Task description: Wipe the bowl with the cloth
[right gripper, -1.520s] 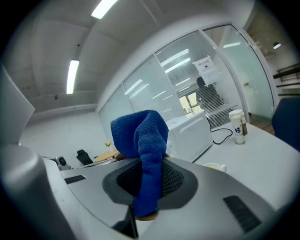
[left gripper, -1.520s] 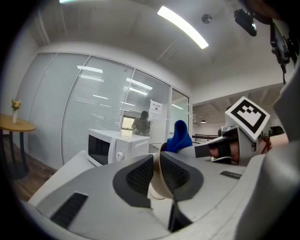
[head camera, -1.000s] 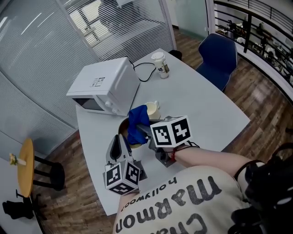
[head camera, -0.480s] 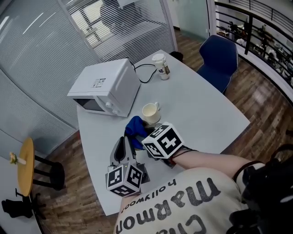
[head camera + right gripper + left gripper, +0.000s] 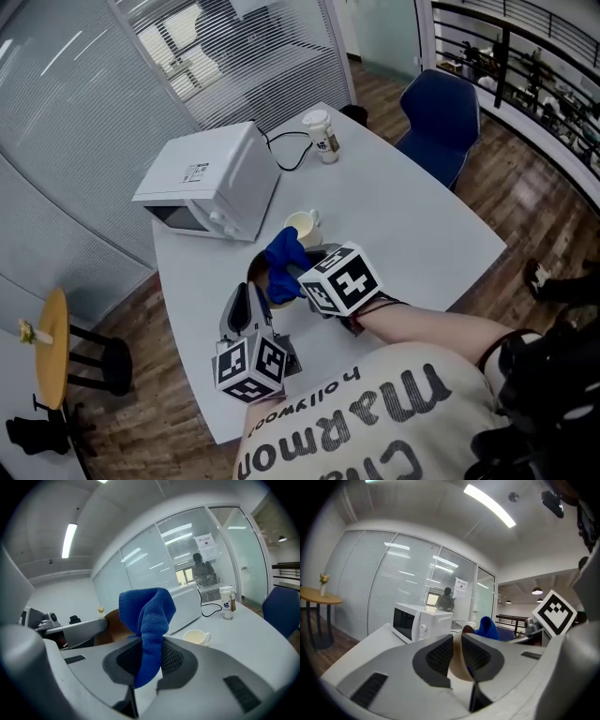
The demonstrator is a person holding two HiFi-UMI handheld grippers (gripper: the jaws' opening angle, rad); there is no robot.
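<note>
In the head view my left gripper [image 5: 250, 289] holds a brown bowl [image 5: 254, 270] tilted over the white table [image 5: 403, 216]. The left gripper view shows its pads [image 5: 440, 656] pinching the bowl's rim [image 5: 458, 660]. The jaws have just eased slightly wider with the rim still between them. My right gripper [image 5: 295, 272] is shut on a blue cloth [image 5: 284, 260], which bunches up past the jaws in the right gripper view [image 5: 147, 620]. The cloth sits at the bowl's [image 5: 115, 625] open side, and whether it touches the inside is hidden.
A white microwave [image 5: 206, 178] stands at the table's back left with its cord trailing right. A cream cup [image 5: 302, 226] sits just beyond the bowl, and a lidded paper cup [image 5: 321, 136] is near the far edge. A blue chair [image 5: 441, 122] is at the far right.
My right gripper has rolled and dipped a little, carrying the cloth down against the bowl. The left gripper and bowl have stayed where they were.
</note>
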